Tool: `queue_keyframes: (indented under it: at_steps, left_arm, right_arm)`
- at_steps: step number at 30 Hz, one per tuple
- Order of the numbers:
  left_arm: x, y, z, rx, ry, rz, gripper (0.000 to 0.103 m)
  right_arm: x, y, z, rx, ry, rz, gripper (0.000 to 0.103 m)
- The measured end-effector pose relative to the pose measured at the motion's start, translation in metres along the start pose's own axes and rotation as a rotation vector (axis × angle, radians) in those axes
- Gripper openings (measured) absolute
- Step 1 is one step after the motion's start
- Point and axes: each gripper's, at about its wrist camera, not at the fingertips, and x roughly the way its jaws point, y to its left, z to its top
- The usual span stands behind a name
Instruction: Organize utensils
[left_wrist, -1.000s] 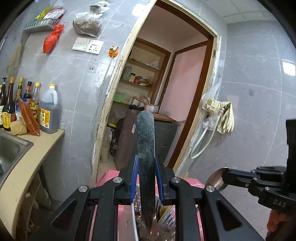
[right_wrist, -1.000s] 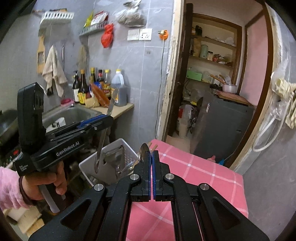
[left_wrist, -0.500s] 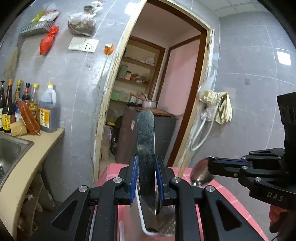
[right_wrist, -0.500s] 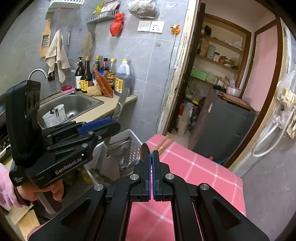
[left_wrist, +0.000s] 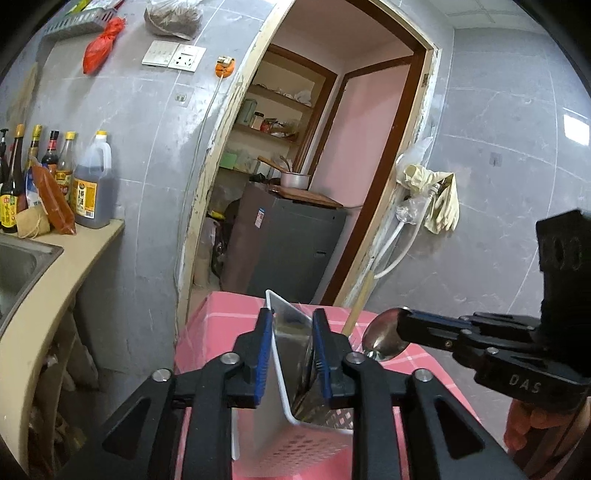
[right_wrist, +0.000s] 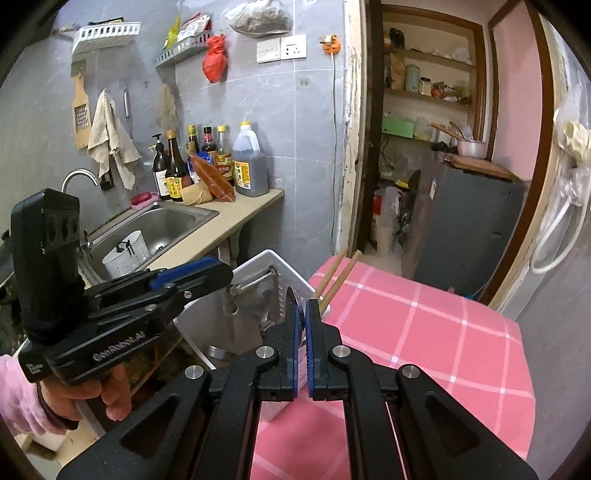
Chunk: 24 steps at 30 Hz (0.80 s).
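Spatula gone from left hand-held gripper (left_wrist: 290, 328), chopsticks (right_wrist: 334, 275) clearer right-side.

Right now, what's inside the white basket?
In the white basket: a metal utensil handle, a broad steel blade between the left gripper's fingers, and wooden chopsticks leaning at its far corner. Both grippers cover the bottom.

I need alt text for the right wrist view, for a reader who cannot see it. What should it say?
The right gripper, jaws nearly closed on a thin metal spoon seen edge-on, hovers at the white plastic utensil basket on the pink checked tablecloth. On the left, a hand holds the left gripper over the basket, which holds wooden chopsticks.
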Motion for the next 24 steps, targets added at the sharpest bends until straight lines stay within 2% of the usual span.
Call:
queue_keyframes:
  at_steps: [3, 9, 11, 14, 16, 17, 21, 24]
  left_arm:
    - [-0.005, 0.000, 0.002, -0.006, -0.007, 0.000, 0.033]
    - [-0.015, -0.001, 0.004, -0.002, -0.016, 0.019, 0.042]
    - [-0.018, -0.002, 0.004, 0.000, -0.016, 0.026, 0.047]
    - [-0.025, -0.005, 0.005, 0.006, -0.018, 0.045, 0.057]
    - [-0.030, -0.007, 0.006, 0.014, -0.021, 0.057, 0.069]
    - [-0.035, -0.010, 0.007, 0.020, -0.026, 0.064, 0.071]
    - [-0.048, -0.023, 0.007, 0.039, -0.035, 0.084, 0.091]
    - [-0.059, -0.034, 0.006, 0.048, -0.034, 0.092, 0.098]
  right_arm:
    - [-0.002, -0.003, -0.005, 0.031, -0.015, -0.001, 0.006]
    - [-0.013, -0.005, -0.009, 0.072, -0.060, -0.031, 0.018]
    - [-0.019, -0.005, -0.010, 0.084, -0.079, -0.051, 0.025]
    - [-0.032, -0.009, -0.014, 0.116, -0.124, -0.084, 0.033]
    - [-0.041, -0.010, -0.017, 0.133, -0.150, -0.110, 0.038]
    - [-0.045, -0.011, -0.018, 0.141, -0.162, -0.120, 0.042]
    - [-0.069, -0.018, -0.028, 0.179, -0.216, -0.167, 0.055]
    - [-0.088, -0.026, -0.039, 0.209, -0.241, -0.203, 0.065]
